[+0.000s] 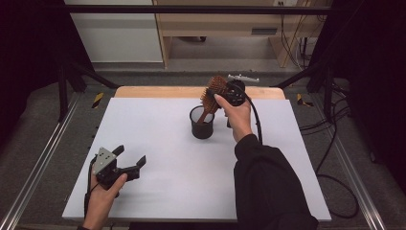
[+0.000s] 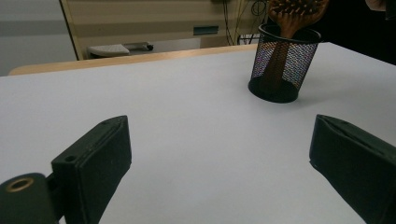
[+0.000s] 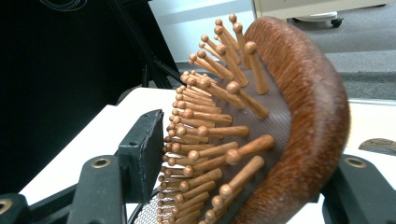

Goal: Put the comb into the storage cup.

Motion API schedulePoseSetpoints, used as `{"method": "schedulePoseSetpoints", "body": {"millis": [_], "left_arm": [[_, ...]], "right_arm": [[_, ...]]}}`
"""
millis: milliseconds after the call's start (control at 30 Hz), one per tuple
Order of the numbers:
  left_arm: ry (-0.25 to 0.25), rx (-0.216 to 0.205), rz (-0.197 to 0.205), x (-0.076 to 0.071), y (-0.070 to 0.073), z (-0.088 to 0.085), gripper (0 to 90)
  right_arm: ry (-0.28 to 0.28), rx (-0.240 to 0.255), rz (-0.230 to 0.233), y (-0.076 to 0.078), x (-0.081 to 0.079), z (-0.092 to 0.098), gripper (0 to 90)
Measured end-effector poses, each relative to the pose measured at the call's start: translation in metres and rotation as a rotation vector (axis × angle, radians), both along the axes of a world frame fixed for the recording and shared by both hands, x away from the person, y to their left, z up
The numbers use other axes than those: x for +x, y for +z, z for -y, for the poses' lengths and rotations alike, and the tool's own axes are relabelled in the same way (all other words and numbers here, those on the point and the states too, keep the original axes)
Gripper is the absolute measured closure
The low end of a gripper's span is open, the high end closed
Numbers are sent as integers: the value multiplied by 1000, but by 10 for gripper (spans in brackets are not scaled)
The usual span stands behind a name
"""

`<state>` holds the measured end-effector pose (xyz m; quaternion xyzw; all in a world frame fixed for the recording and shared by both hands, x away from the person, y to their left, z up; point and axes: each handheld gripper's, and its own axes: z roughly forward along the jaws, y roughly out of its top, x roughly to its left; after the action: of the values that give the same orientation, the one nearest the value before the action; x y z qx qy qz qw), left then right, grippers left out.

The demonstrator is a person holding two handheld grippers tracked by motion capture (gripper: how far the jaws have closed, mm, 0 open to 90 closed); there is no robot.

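Observation:
A brown wooden hairbrush (image 1: 216, 89) stands handle-down in a black mesh cup (image 1: 201, 123) near the middle back of the white tabletop (image 1: 182, 182). My right gripper (image 1: 221, 93) is at the brush head (image 3: 299, 107). One jaw sits by the bristle tips and the other behind the wooden back; they look slightly off it, so it stands open around the head. My left gripper (image 1: 130, 155) rests low near the front left of the table, open and empty. In the left gripper view the cup (image 2: 280, 65) and brush (image 2: 294, 14) show far beyond the left gripper (image 2: 219, 154).
A wooden table edge (image 1: 158, 92) runs behind the white top. Metal rails (image 1: 33, 167) flank both sides, and cables (image 1: 335, 143) lie on the floor at the right. A light wooden cabinet (image 1: 215, 24) stands at the back.

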<state>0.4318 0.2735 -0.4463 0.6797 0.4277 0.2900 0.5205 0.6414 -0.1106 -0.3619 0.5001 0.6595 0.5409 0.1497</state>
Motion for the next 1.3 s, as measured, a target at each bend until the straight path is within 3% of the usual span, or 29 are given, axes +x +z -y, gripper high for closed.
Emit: {"method": "schedulePoseSetpoints", "body": {"millis": [1300], "left_arm": [[-11, 3, -9, 0, -1, 1, 61]], "right_arm": [[-2, -40, -18, -2, -1, -2, 251]]}}
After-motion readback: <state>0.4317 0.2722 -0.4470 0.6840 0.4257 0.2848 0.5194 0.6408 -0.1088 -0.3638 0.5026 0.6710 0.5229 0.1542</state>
